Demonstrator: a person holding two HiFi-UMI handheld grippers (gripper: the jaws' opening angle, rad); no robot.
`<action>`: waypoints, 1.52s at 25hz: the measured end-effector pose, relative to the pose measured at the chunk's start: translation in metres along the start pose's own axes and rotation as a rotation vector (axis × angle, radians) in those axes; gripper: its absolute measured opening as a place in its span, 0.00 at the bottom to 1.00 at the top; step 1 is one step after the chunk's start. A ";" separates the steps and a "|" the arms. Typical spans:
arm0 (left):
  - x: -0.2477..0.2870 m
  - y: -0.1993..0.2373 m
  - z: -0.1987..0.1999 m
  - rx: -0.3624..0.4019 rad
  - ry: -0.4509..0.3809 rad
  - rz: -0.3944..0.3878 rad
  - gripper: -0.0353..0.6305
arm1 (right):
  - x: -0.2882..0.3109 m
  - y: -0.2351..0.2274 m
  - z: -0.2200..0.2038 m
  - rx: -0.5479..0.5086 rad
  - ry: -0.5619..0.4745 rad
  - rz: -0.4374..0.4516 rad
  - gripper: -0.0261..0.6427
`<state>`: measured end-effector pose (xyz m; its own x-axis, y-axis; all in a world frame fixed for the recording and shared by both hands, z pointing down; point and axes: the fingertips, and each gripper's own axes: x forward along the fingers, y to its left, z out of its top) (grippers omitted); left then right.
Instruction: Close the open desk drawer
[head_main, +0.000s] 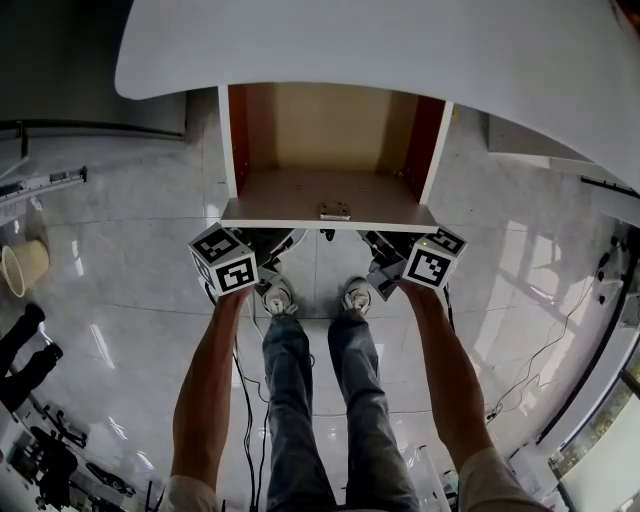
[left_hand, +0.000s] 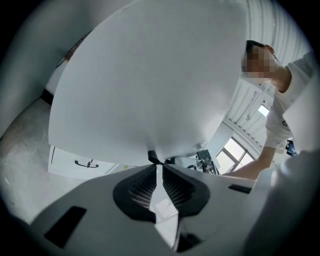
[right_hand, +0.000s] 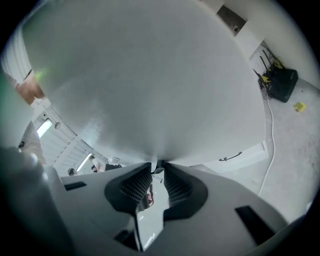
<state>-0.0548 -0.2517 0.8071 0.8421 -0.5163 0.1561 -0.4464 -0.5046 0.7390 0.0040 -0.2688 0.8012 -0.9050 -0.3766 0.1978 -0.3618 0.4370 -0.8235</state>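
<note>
The open drawer (head_main: 280, 216) sticks out from under the white desk top (head_main: 400, 50); it has red-brown side walls, a pale bottom and a small metal lock piece (head_main: 335, 211) on its front edge. Both grippers are at its white front panel, low near the bottom edge. My left gripper (head_main: 268, 243) is at the left end, my right gripper (head_main: 385, 250) at the right end. In the left gripper view the panel (left_hand: 150, 85) fills the picture and the jaws of the left gripper (left_hand: 156, 162) are shut, tips against it. The right gripper (right_hand: 159, 166) is shut too, tips on the panel (right_hand: 150, 85). Nothing shows between the pads.
My legs and shoes (head_main: 315, 300) stand on the glossy tiled floor just behind the drawer. A pale bin (head_main: 25, 267) is at the left, and cables (head_main: 540, 350) lie at the right. A white cabinet front with a handle (left_hand: 85, 163) shows beneath the drawer. Another person (left_hand: 280, 100) stands nearby.
</note>
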 end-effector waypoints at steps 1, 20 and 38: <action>-0.001 -0.002 0.002 0.004 -0.005 -0.011 0.12 | -0.001 0.003 0.002 0.011 -0.008 0.012 0.17; -0.003 -0.043 0.055 -0.050 -0.048 -0.073 0.11 | -0.009 0.052 0.053 0.117 -0.134 0.075 0.16; 0.026 -0.002 0.113 -0.077 -0.066 0.021 0.12 | 0.027 0.023 0.111 0.165 -0.172 0.026 0.16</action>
<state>-0.0660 -0.3425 0.7358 0.8099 -0.5719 0.1306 -0.4370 -0.4397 0.7847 -0.0041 -0.3600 0.7287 -0.8571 -0.5066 0.0935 -0.2846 0.3144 -0.9056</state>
